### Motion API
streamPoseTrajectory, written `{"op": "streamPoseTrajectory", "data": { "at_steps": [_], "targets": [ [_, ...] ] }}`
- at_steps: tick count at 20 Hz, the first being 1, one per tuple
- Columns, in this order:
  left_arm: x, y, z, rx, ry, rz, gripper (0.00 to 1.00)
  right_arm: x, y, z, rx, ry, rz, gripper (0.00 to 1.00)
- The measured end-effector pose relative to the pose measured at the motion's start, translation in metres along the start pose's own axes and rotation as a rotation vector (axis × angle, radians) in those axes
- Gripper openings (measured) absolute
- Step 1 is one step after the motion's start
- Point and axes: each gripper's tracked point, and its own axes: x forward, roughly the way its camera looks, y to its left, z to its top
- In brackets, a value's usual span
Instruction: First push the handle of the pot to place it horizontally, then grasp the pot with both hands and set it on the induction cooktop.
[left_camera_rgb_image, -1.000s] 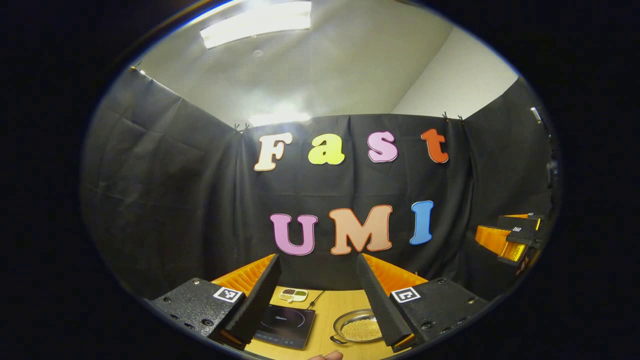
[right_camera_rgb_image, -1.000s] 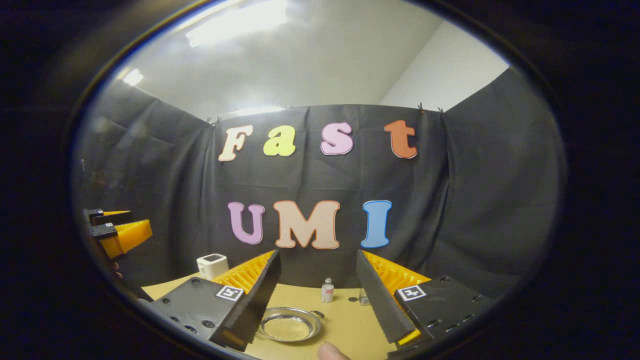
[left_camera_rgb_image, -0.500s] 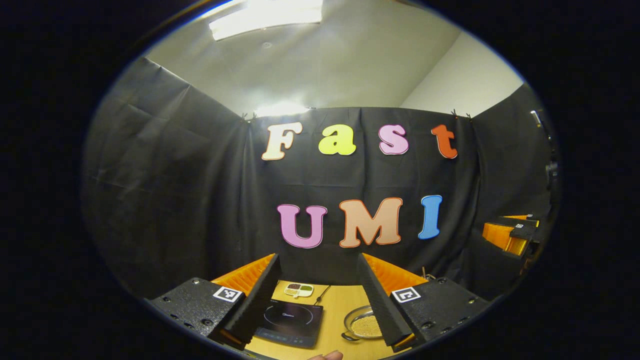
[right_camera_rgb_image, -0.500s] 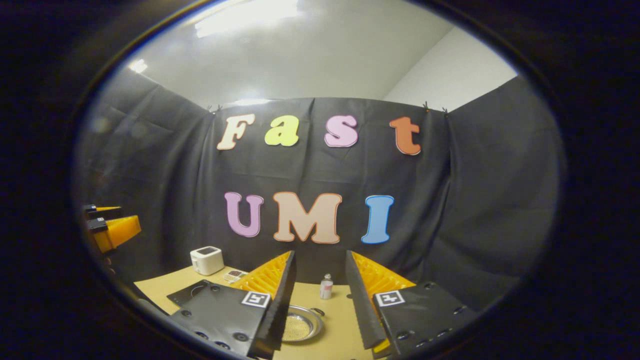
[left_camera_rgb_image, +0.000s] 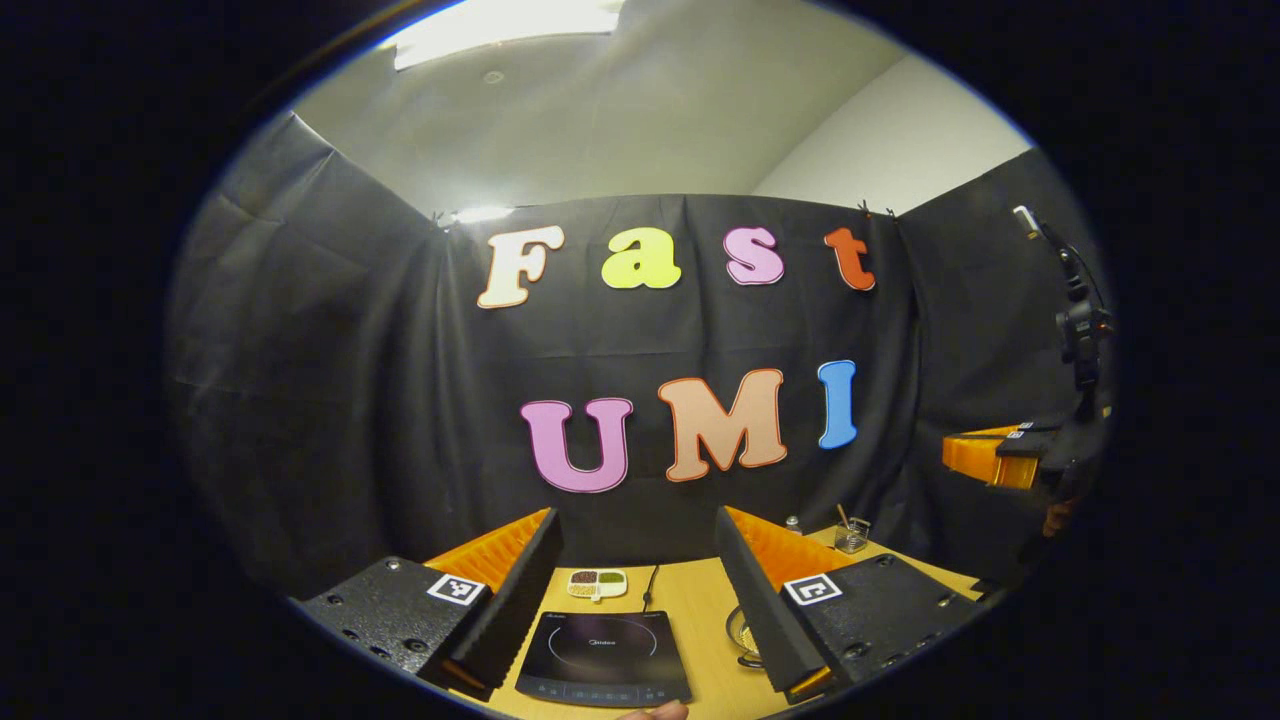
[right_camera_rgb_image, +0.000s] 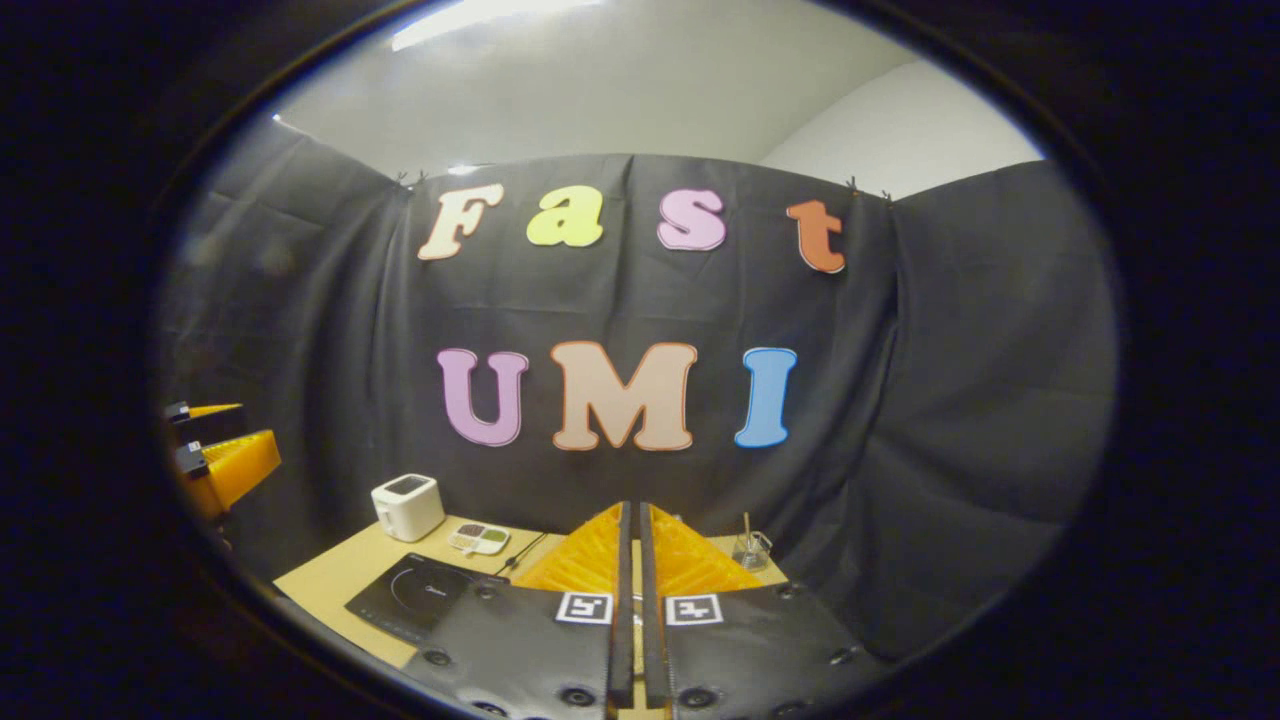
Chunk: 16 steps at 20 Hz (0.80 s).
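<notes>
Right gripper (right_camera_rgb_image: 632, 590) pressed closed above table (right_camera_rgb_image: 330, 575); left gripper (left_camera_rgb_image: 637, 590) spread.

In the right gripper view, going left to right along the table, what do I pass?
Toaster → induction cooktop → sectioned dish → glass with a stick in it.

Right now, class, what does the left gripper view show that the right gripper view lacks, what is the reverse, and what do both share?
Left gripper view's own: the pot, partly behind a finger of the open left gripper. Right gripper view's own: a white appliance near the table's far edge. Shared: the induction cooktop, the compartment dish, the glass with a stick, the wooden table and both grippers; the right gripper is shut.
</notes>
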Motion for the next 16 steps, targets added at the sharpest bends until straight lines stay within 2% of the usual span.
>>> {"op": "streamPoseTrajectory", "data": {
  "at_steps": [1,2,3,4,5,8,9,10,11,12,14,15,16],
  "targets": [
    [0.003,0.003,-0.001,0.001,-0.002,-0.007,0.93,0.003,0.008,-0.006,0.008,0.012,0.011,0.13],
    [0.006,0.006,-0.004,0.001,0.002,-0.01,0.93,0.001,0.013,-0.014,0.007,0.044,0.008,0.11],
    [0.01,0.008,-0.008,-0.006,0.003,-0.011,0.93,0.005,0.016,-0.027,0.008,0.072,0.019,0.04],
    [0.013,0.009,-0.01,-0.014,0.006,-0.009,0.88,0.009,0.023,-0.037,0.02,0.106,0.042,0.03],
    [0.017,0.007,-0.018,-0.023,0.015,-0.01,0.93,0.014,0.024,-0.051,0.029,0.145,0.048,0.05],
    [0.032,0.004,-0.03,-0.04,0.04,-0.01,0.93,0.031,0.021,-0.077,0.072,0.206,0.069,0.01],
    [0.037,0.003,-0.034,-0.041,0.042,-0.008,0.93,0.036,0.016,-0.087,0.08,0.222,0.06,0.04],
    [0.042,0.002,-0.036,-0.041,0.042,-0.006,0.89,0.041,0.014,-0.095,0.097,0.24,0.062,0.07],
    [0.047,0.002,-0.038,-0.04,0.042,0.0,0.93,0.043,0.015,-0.109,0.115,0.268,0.075,0.02],
    [0.052,0.002,-0.041,-0.041,0.048,0.008,0.89,0.046,0.014,-0.12,0.129,0.293,0.085,0.0],
    [0.062,0.0,-0.05,-0.045,0.056,0.018,0.89,0.051,0.014,-0.139,0.171,0.33,0.109,0.0],
    [0.068,0.001,-0.052,-0.042,0.061,0.027,0.93,0.054,0.013,-0.156,0.194,0.368,0.111,0.02],
    [0.071,0.004,-0.059,-0.034,0.078,0.038,0.93,0.055,0.015,-0.169,0.229,0.399,0.117,0.0]
  ]
}}
